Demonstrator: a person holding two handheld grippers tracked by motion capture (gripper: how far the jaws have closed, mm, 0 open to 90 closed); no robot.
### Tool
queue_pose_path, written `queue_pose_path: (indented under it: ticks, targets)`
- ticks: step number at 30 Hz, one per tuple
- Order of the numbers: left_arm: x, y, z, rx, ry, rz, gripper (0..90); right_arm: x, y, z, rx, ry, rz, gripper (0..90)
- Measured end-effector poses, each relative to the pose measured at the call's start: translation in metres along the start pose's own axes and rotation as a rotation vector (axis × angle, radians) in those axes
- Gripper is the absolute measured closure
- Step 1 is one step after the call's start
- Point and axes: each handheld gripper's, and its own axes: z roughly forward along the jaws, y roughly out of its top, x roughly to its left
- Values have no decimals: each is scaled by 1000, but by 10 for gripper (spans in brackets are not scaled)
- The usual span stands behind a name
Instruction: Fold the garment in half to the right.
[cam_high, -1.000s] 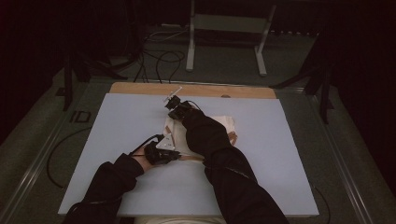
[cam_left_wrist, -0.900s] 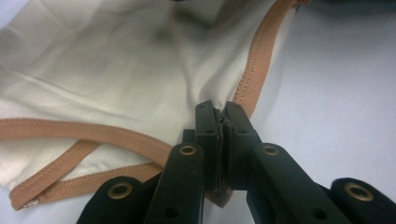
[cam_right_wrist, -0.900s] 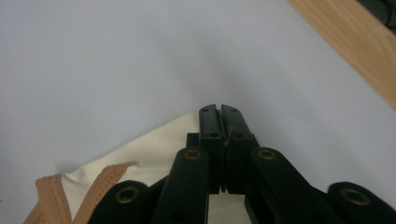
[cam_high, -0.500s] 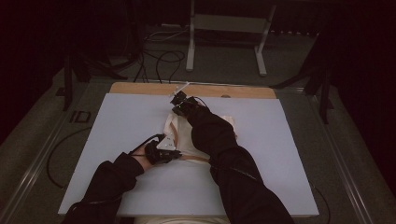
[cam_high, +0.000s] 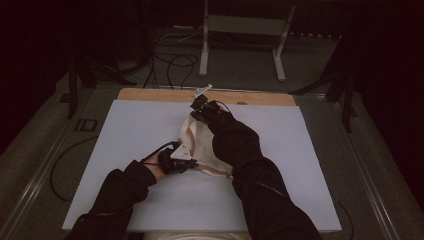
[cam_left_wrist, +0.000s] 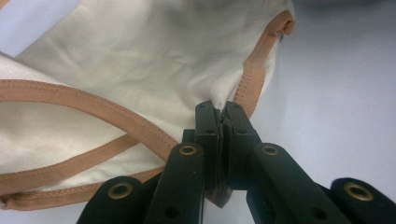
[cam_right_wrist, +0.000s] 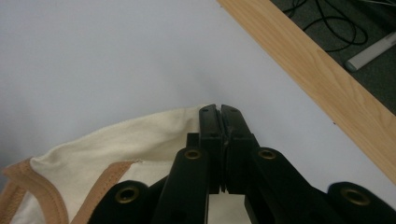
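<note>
My left tongs (cam_left_wrist: 222, 122) are clamped on the tan-trimmed edge of a cream garment (cam_high: 200, 142), pinning that side low near the tabletop (cam_high: 300, 165) w/ my right tongs (cam_right_wrist: 220, 122) pinched shut on a plain cream edge, held up toward the far wooden strip (cam_right_wrist: 327, 88). I judge it's to stretch the cloth btwn both grips & spread it flat. My right sleeve (cam_high: 240, 150) covers much of the garment in the high view; can't tell what kind it is.

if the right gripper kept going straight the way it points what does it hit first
Probably the pale table sheet just past the cream garment pinched by the right gripper; the wooden strip lies farther on. Depth is unclear.
</note>
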Motion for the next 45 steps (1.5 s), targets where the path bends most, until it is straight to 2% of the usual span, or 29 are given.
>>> queue_pose_path:
  ticks: [14,23,30,45]
  targets:
    - [-2,18,3,14,-16,37,868,-10,-10,-28,-33,-16,4,891]
    - [-3,29,4,12,-22,53,867,-18,-20,-42,-44,-29,29,891]
    - [-4,38,5,17,-30,69,868,-23,-26,-52,-49,-42,26,891]
    - [-6,53,10,20,-50,91,867,-33,-41,-69,-52,-62,55,891]
